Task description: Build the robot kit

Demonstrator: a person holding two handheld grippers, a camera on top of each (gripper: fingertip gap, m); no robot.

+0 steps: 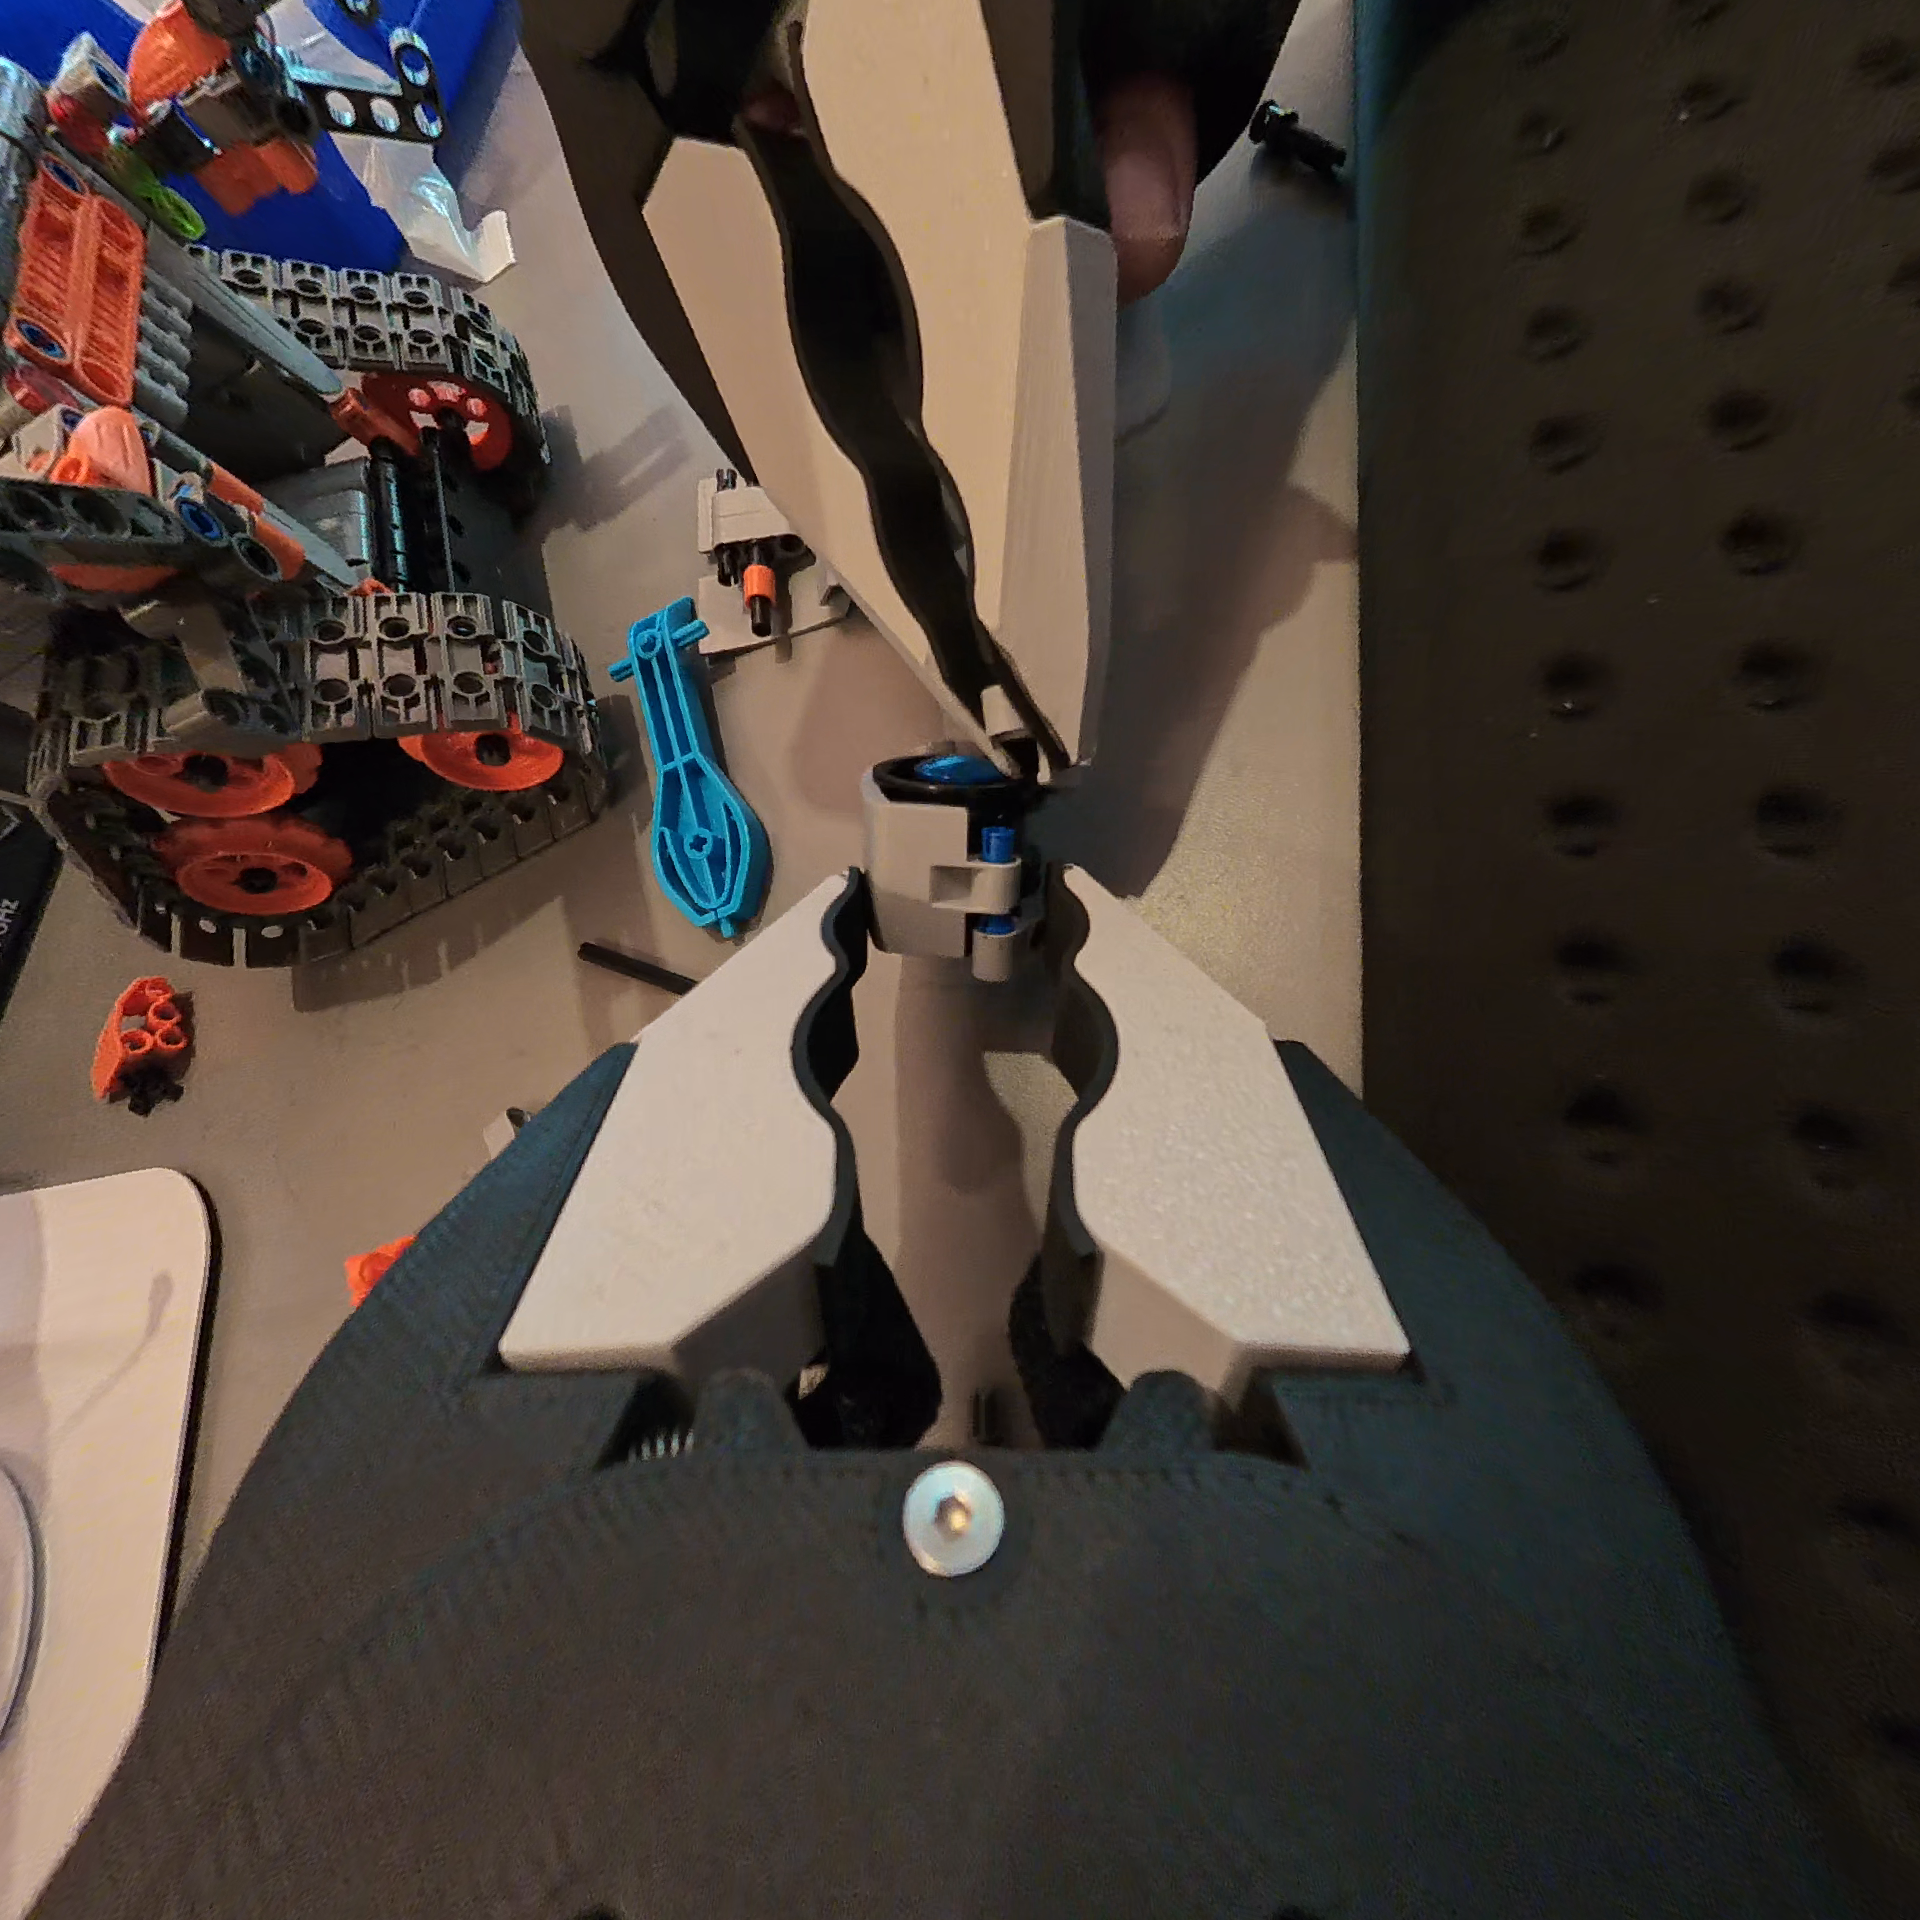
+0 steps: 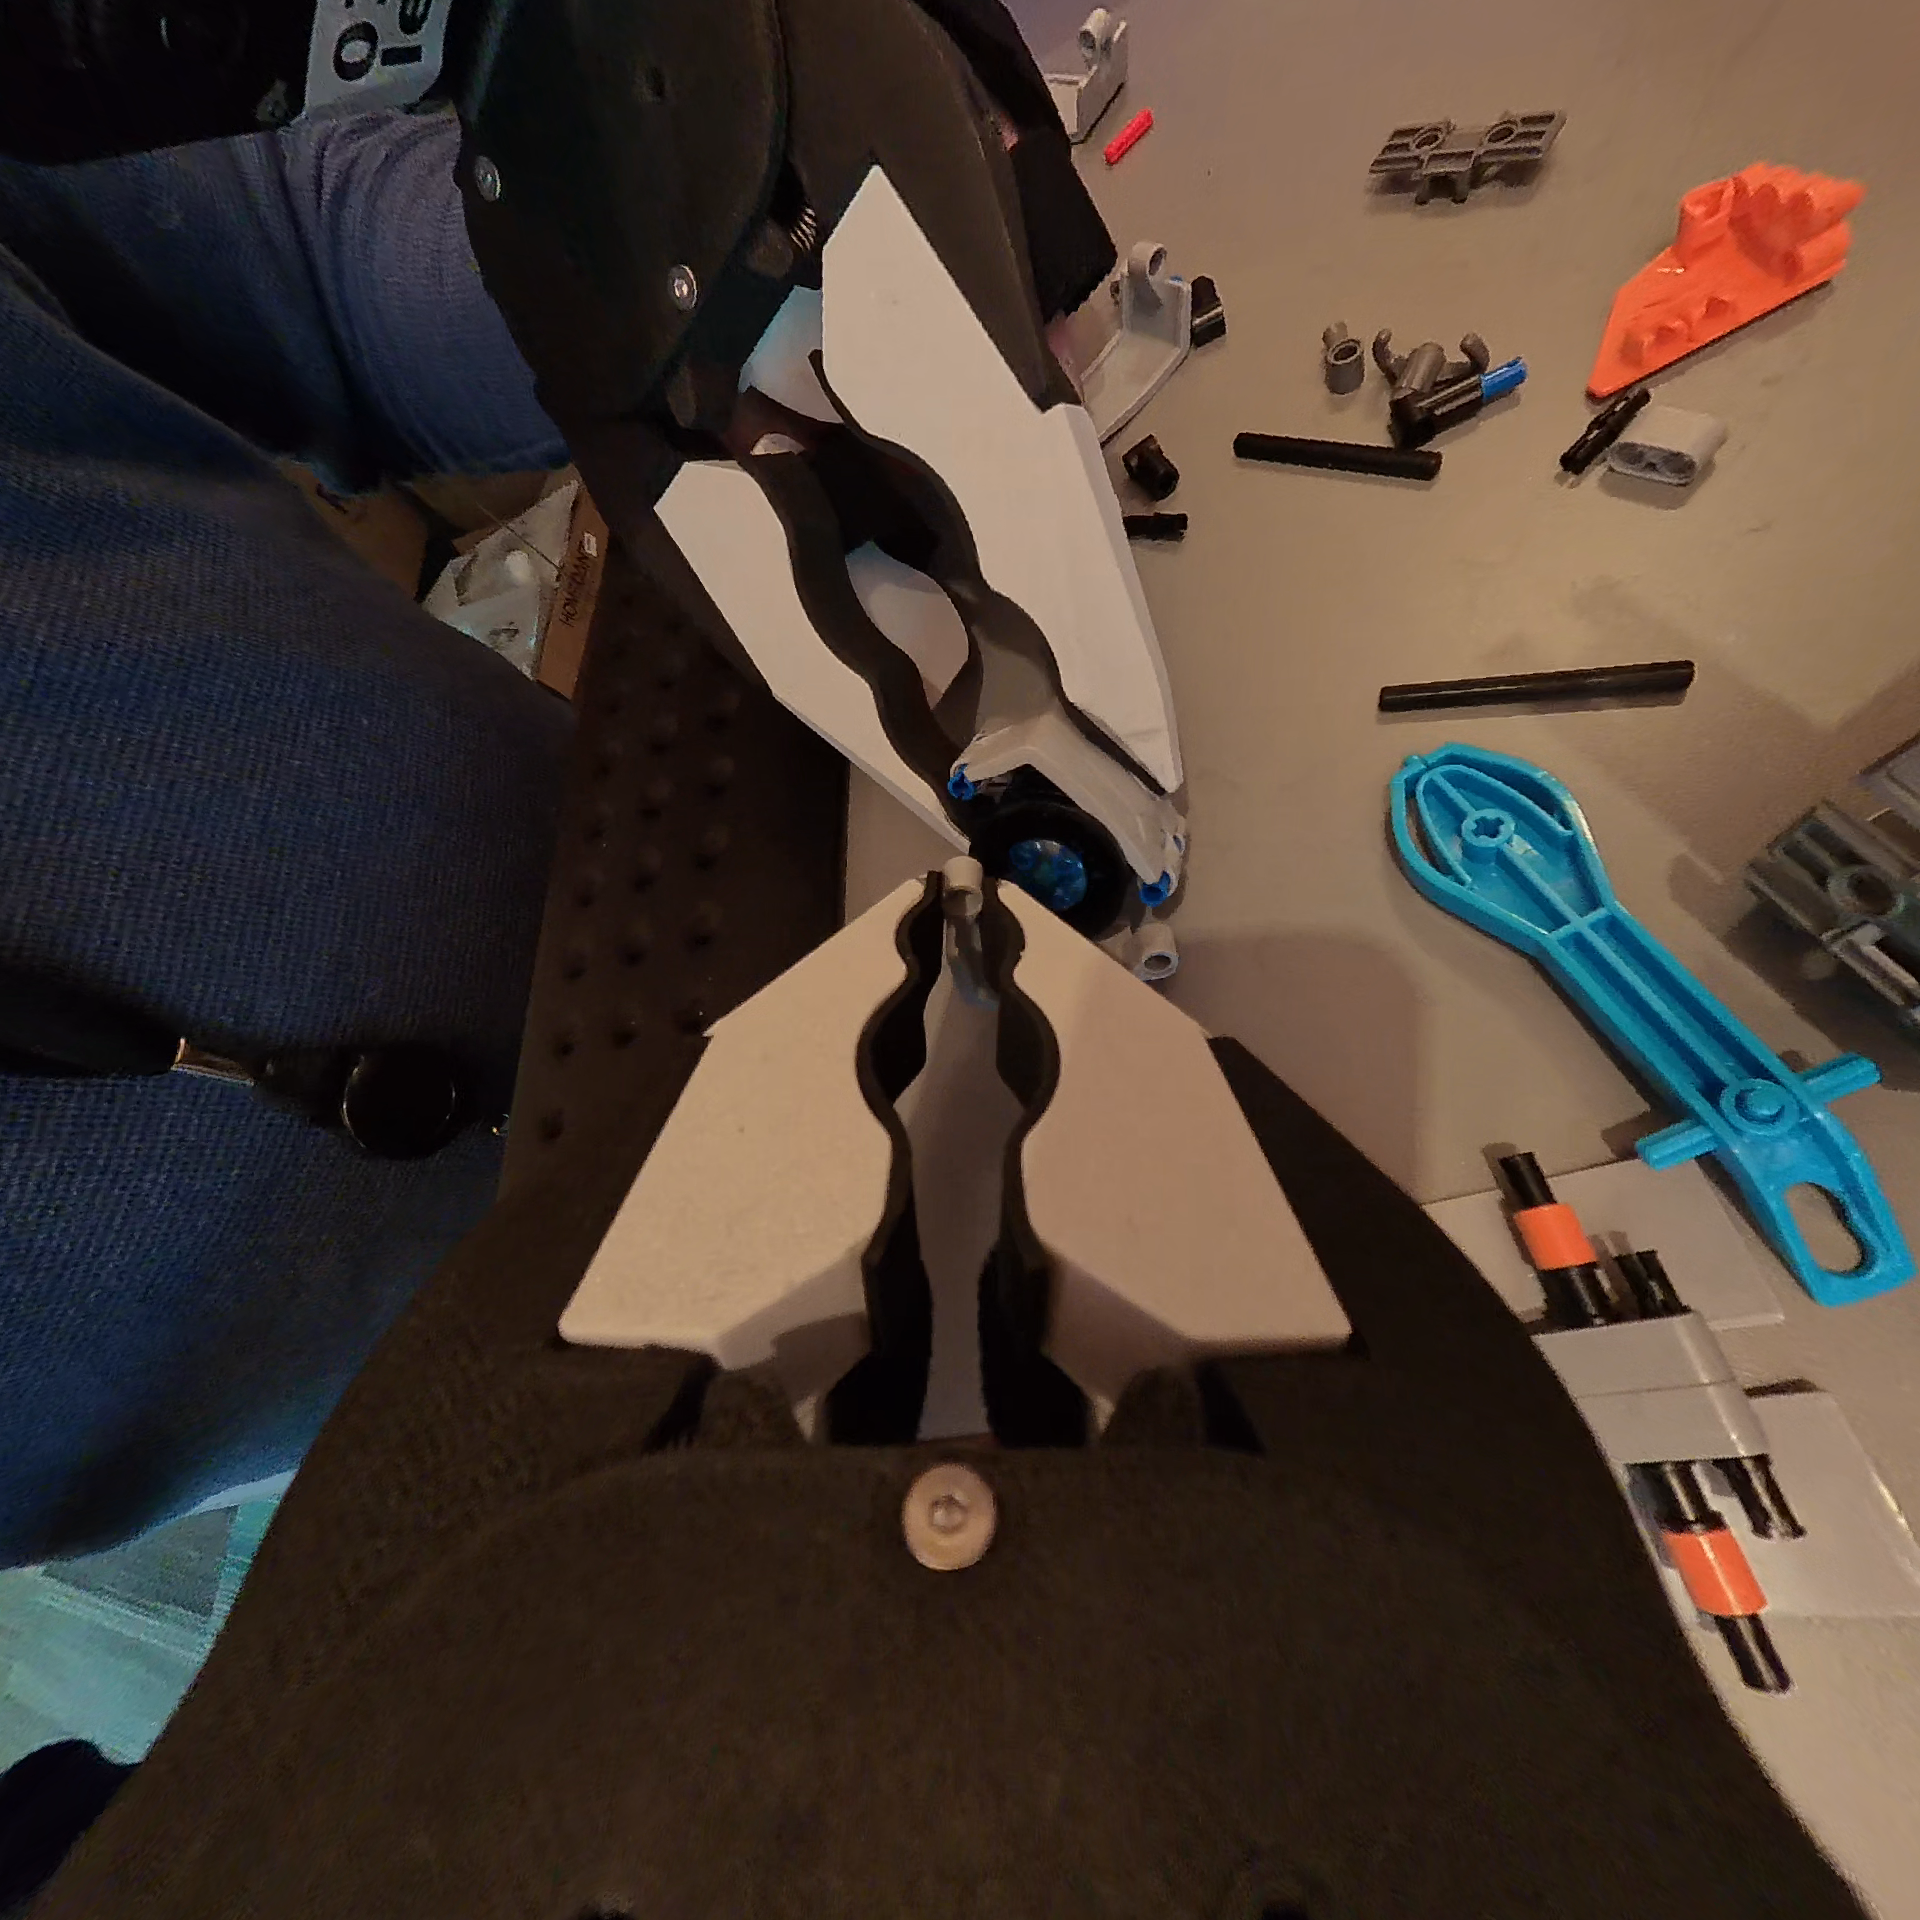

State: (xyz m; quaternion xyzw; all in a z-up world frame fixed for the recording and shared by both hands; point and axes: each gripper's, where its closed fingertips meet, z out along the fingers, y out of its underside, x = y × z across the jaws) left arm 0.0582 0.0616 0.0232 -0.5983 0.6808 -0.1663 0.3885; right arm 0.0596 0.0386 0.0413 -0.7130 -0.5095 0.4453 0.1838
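Note:
My left gripper [image 1: 956,894] is shut on a small grey block assembly [image 1: 935,873] that carries a black ring with a blue centre and blue pins. It holds it above the grey table. In the right wrist view this assembly [image 2: 1049,857] sits at the tips of the left gripper [image 2: 1070,810], which comes in from the top. My right gripper [image 2: 966,899] is shut on a small grey connector piece [image 2: 964,914]. Its tip is right at the edge of the black ring. In the left wrist view the right gripper [image 1: 1023,743] comes down from above onto the ring.
A tracked model vehicle [image 1: 312,675] with orange wheels stands at left. A blue separator tool [image 1: 696,790] [image 2: 1621,997], a grey block with black pins [image 1: 748,551] [image 2: 1652,1382], black axles [image 2: 1538,686], an orange panel [image 2: 1725,281] and small loose parts lie around. A dark dimpled mat [image 1: 1662,831] borders the table.

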